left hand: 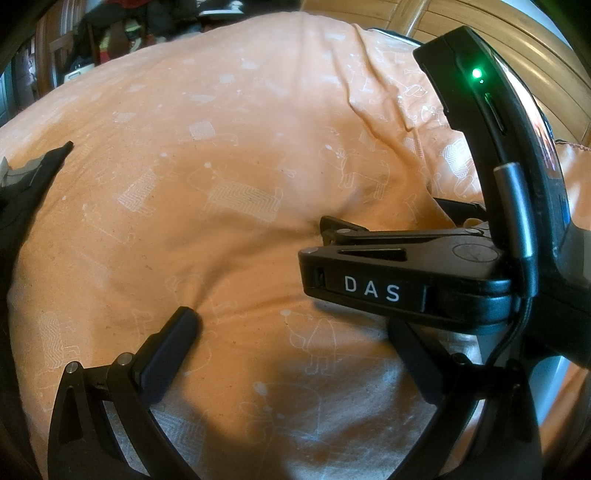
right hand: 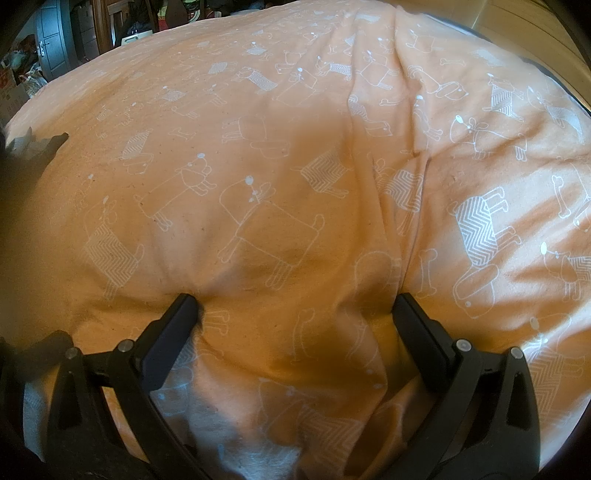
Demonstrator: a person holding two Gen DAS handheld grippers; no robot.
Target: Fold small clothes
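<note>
A dark garment (left hand: 40, 173) with a grey patch lies at the far left edge of the orange bedspread (left hand: 221, 147); the right wrist view shows only its corner (right hand: 44, 146), also at the left edge. My left gripper (left hand: 295, 332) is open just above the bedspread, holding nothing, its right finger partly hidden. The right gripper (left hand: 314, 240), marked DAS, reaches in from the right just ahead of it. In its own view, the right gripper (right hand: 295, 310) is open, both fingertips (right hand: 183, 314) pressing into the bedspread (right hand: 295, 166). Neither gripper touches the garment.
The orange bedspread with white dog prints has creases (right hand: 369, 147) right of centre. Cluttered furniture (left hand: 110, 40) stands beyond the far edge at the upper left. A wooden floor (left hand: 498, 26) shows at the upper right.
</note>
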